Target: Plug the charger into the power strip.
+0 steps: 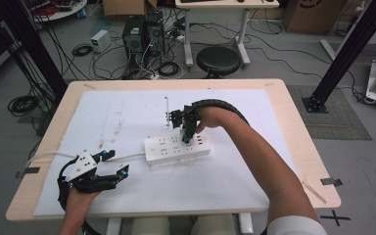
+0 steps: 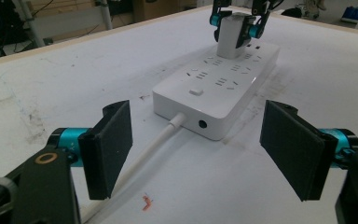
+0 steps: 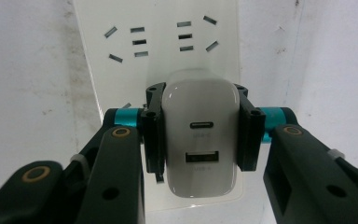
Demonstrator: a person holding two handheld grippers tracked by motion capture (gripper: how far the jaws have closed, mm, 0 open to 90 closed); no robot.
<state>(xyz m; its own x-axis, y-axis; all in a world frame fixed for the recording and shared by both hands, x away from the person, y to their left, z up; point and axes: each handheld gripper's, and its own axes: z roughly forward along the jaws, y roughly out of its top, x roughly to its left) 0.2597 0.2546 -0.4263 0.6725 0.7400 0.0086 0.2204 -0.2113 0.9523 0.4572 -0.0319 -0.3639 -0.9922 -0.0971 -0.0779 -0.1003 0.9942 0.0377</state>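
The right gripper (image 3: 200,133) clamps a white charger (image 3: 200,140) with 2 ports, standing on the power strip (image 1: 177,149) mid-table. The left gripper (image 2: 200,149) is spread wide and holding nothing, near the strip's cable (image 2: 140,163) end.

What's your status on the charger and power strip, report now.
Right claw shut on white charger, standing on power strip. Left claw open, holding nothing, facing strip's cable end. Nothing in the way.
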